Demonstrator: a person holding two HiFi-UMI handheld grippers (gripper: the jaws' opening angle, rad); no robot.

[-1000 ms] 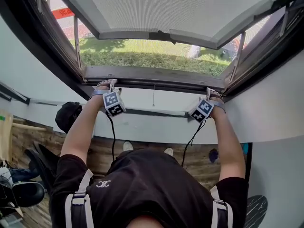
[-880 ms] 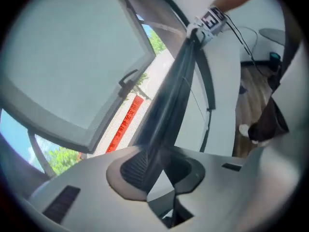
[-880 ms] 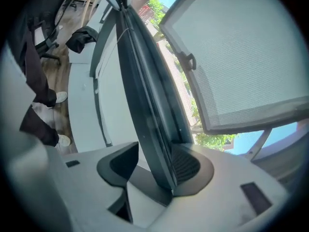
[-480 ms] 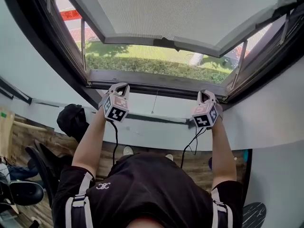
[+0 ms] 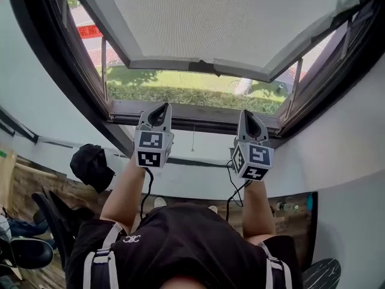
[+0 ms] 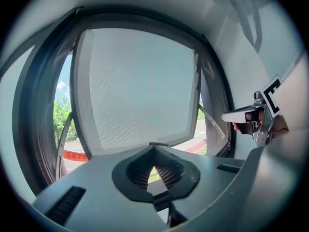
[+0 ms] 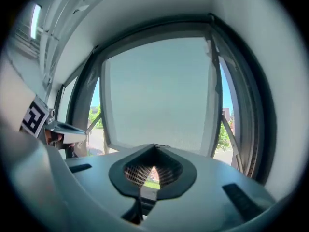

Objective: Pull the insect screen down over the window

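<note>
The dark-framed window (image 5: 192,110) stands with its sash (image 5: 210,23) swung outward; the grey pane looks mesh-like, and grass shows under it. A thin cord (image 5: 192,138) hangs below the sill. My left gripper (image 5: 160,108) is held up in front of the lower frame, jaws shut on nothing. My right gripper (image 5: 246,114) is beside it at the same height, also shut and empty. In the left gripper view the closed jaw tips (image 6: 154,149) point at the pane (image 6: 140,86), with the right gripper (image 6: 244,115) at the side. The right gripper view has its closed tips (image 7: 154,146) facing the pane (image 7: 159,91).
White wall (image 5: 198,179) runs under the window, with a dark rail (image 5: 198,161) across it. A black cap or bag (image 5: 91,164) lies at the left above a wooden floor. Black chairs (image 5: 36,245) stand at lower left. The window's side stays (image 5: 293,83) angle outward.
Both grippers have lifted away from the lower window frame and risen side by side. They have rolled so the marker cubes face the camera, and the jaws are closed.
</note>
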